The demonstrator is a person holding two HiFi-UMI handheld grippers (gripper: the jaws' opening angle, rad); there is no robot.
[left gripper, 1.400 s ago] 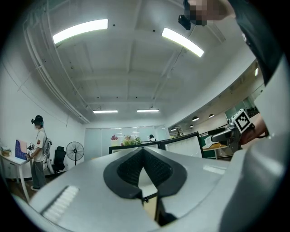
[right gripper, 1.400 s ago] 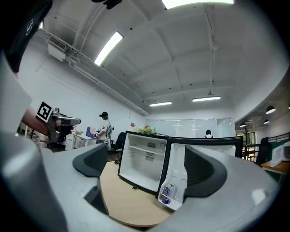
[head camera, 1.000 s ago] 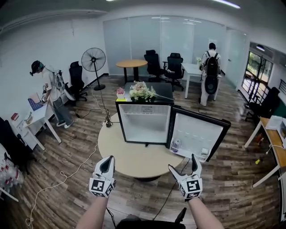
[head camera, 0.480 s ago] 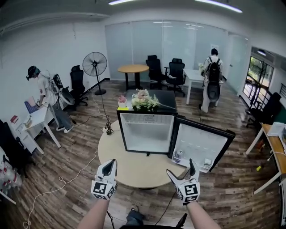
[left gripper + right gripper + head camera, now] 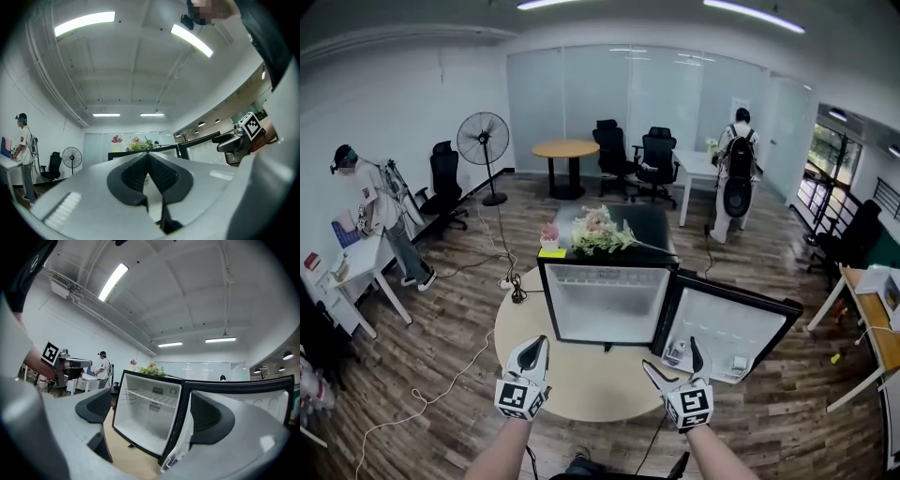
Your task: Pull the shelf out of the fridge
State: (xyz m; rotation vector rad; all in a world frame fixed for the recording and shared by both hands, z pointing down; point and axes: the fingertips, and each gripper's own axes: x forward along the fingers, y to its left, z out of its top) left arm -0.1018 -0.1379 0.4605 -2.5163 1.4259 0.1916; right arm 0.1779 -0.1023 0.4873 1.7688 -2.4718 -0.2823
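A small black fridge [image 5: 605, 298] stands on a round wooden table [image 5: 581, 380], its door [image 5: 733, 323] swung open to the right. Its white inside shows in the right gripper view, with a thin shelf [image 5: 151, 396] across the upper half. My left gripper [image 5: 534, 347] hovers over the table's near edge, left of the fridge front, jaws shut on nothing [image 5: 148, 163]. Near the door's lower edge my right gripper [image 5: 671, 356] stands open and empty [image 5: 152, 411]. Neither touches the fridge.
Flowers [image 5: 600, 230] and a small pot sit on top of the fridge. Small items [image 5: 675, 351] rest in the door rack. Cables [image 5: 441, 375] trail on the wooden floor. A person [image 5: 370, 211] stands at a white desk on the left, another [image 5: 734, 164] at the back.
The view has shifted, so the fridge sits lower in the frame and nearer both grippers. The grippers keep their states, left shut and right open.
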